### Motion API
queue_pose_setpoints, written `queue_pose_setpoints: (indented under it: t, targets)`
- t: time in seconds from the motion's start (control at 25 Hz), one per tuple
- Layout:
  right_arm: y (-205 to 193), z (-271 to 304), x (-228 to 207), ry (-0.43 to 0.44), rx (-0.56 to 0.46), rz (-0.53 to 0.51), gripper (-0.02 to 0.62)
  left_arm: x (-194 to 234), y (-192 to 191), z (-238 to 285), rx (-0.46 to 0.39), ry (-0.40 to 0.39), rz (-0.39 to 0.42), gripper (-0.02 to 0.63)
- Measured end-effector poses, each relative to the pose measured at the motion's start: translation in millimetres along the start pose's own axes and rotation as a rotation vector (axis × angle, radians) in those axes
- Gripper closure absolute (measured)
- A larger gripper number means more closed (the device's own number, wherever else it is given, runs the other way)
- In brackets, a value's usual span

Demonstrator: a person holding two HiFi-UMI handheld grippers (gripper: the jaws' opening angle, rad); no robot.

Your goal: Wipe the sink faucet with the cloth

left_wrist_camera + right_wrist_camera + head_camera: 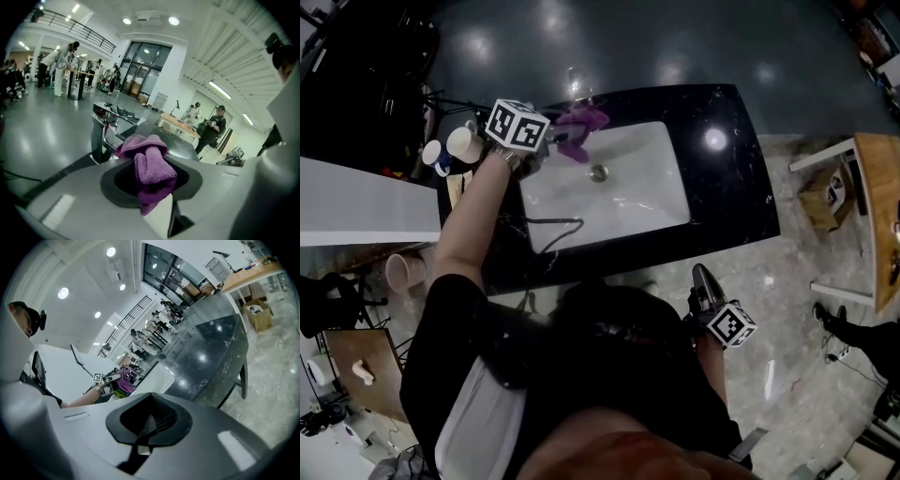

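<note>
A purple cloth (581, 125) hangs bunched from my left gripper (558, 137), which is shut on it at the back rim of the white sink (647, 202). In the left gripper view the cloth (151, 165) fills the gap between the jaws, and the chrome faucet (104, 133) stands just beyond it, a little to the left; I cannot tell whether they touch. In the head view the faucet (575, 92) is only a faint glint behind the cloth. My right gripper (705, 289) hangs by the person's hip off the counter's front, shut with nothing in it (143, 437).
The sink sits in a black stone counter (736, 187) and has a drain (599, 172) in the middle. Two mugs (450, 148) stand at the counter's left end, and a cable (555, 228) lies along the front rim. A wooden table (877, 216) and a cardboard box (825, 192) stand to the right.
</note>
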State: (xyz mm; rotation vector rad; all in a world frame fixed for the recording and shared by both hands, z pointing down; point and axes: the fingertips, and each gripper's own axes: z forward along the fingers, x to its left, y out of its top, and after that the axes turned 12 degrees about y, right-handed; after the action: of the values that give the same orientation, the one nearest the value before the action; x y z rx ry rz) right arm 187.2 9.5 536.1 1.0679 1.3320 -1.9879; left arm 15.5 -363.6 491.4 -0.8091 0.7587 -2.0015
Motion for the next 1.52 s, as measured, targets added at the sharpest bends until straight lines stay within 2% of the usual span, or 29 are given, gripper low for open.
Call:
queue_pose_setpoints:
  t: [0.12, 0.2, 0.4, 0.52, 0.72, 0.88, 1.0, 1.16, 1.32, 1.52]
  targets:
    - [-5.5, 10.7, 2.4, 0.017, 0.022, 0.006, 0.584, -31.0, -24.2, -11.0, -0.036, -0.115, -0.106, 0.486]
    - [-6.6, 16.8, 7.3, 0.02, 0.033, -0.005, 0.584, -41.1, -44.1, -12.3, -0.036, -0.152, -0.157, 0.486]
    - [-15.3, 15.2, 3.8, -0.003, 0.022, 0.022, 0.584, -1.0, -66.4, 15.6, -0.024, -0.055, -0.269, 0.486]
    - [-19.8, 12.6, 3.1, -0.031, 0.013, 0.019, 0.584, 29.2, -58.2, 35.3, -0.024, 0.006, -0.284, 0.488]
    - [-25.0, 3.5, 4.3, -0.083, -0.036, 0.035, 0.584, 83.2, -29.7, 51.7, -0.092, 0.104, -0.383, 0.488]
    - [-33.5, -2.5, 1.2, -0.115, -0.077, 0.066, 0.584, 91.6, -23.2, 57.2, -0.103, 0.1, -0.398, 0.486]
    - [-45.0, -3.8, 0.8, -0.132, -0.089, 0.095, 0.584, 88.1, -25.5, 56.1, -0.122, 0.061, -0.441, 0.487]
    - [-50.1, -2.4, 6.2, -0.116, -0.092, 0.08, 0.584, 71.3, -28.5, 45.0, -0.142, 0.006, -0.476, 0.488]
    - [-46.4, 0.2, 12.3, -0.064, -0.067, 0.04, 0.584, 30.9, -45.0, 9.1, -0.165, -0.031, -0.48, 0.488]
    - [-50.2, 2.1, 25.6, 0.046, 0.033, -0.027, 0.584, -39.8, -70.7, -51.9, -0.209, -0.046, -0.465, 0.488]
